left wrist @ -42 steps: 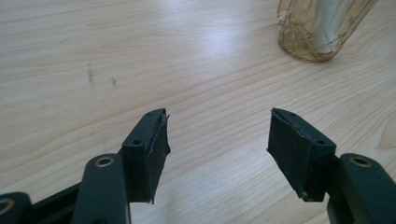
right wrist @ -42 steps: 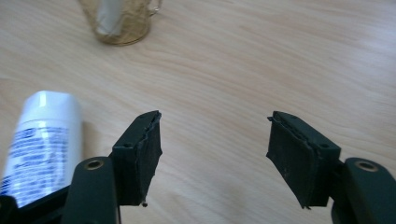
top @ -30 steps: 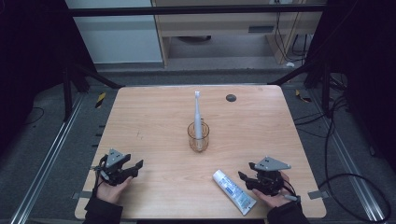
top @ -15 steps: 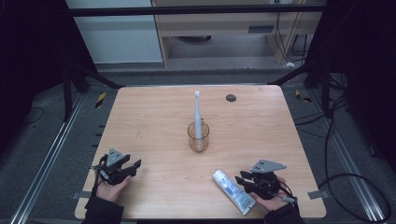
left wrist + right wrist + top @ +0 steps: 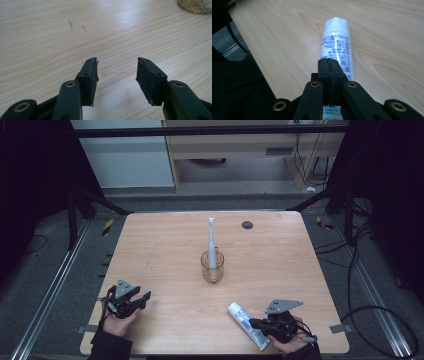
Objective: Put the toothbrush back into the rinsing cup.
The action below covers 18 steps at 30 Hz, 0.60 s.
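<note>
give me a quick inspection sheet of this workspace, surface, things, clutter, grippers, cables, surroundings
Surface: light wooden table, a few faint dark scuffs in the left gripper view.
Things: clear cup mid-table with a white toothbrush standing upright in it; white toothpaste tube lying flat near the front edge.
Clutter: small dark round spot near the far edge; what it is cannot be told.
Grippers: left gripper open over bare wood; right gripper jaws together, over the tube.
Cables: black cables on the floor right of the table.
Surroundings: dark floor, metal rails, a cabinet behind.
</note>
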Each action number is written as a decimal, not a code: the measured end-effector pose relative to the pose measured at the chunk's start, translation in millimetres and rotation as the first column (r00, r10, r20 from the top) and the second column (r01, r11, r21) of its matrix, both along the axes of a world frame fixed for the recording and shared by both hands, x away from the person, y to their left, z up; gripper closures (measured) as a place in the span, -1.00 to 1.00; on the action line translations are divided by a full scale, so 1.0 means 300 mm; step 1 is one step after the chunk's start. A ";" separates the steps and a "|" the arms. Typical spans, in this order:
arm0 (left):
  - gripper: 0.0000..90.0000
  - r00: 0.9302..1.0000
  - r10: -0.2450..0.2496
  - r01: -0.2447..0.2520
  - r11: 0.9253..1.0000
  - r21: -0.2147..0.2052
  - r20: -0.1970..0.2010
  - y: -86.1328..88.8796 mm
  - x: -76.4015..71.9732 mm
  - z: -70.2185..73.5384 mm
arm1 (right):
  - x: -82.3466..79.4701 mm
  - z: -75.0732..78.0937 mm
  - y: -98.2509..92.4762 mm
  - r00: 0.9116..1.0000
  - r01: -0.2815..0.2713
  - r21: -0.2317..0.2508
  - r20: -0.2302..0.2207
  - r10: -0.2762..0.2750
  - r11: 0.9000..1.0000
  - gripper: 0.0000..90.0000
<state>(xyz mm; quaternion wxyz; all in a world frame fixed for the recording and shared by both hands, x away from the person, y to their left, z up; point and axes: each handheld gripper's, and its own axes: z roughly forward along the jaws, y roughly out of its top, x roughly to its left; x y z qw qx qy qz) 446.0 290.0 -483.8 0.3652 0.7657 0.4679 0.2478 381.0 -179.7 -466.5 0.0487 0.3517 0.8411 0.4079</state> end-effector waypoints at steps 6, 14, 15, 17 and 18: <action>0.12 1.000 0.000 0.000 1.000 0.003 -0.002 0.000 0.001 -0.001 | -0.015 -0.010 0.028 0.998 -0.057 0.000 -0.032 0.057 0.998 1.00; 0.12 1.000 -0.001 0.001 1.000 0.004 -0.005 0.000 0.002 -0.002 | -0.018 -0.033 0.044 0.993 -0.091 -0.033 -0.072 0.088 0.995 1.00; 0.12 1.000 0.000 0.000 1.000 0.002 -0.007 0.000 0.002 -0.002 | -0.017 -0.035 0.043 0.993 -0.091 -0.037 -0.078 0.088 0.995 1.00; 0.12 1.000 0.000 0.000 1.000 0.002 -0.008 0.000 0.002 -0.003 | -0.016 -0.038 0.045 0.993 -0.089 -0.048 -0.086 0.084 0.995 1.00; 0.11 1.000 0.000 0.000 1.000 0.002 -0.008 0.000 0.002 -0.003 | -0.015 -0.040 0.045 0.993 -0.087 -0.057 -0.087 0.082 0.995 1.00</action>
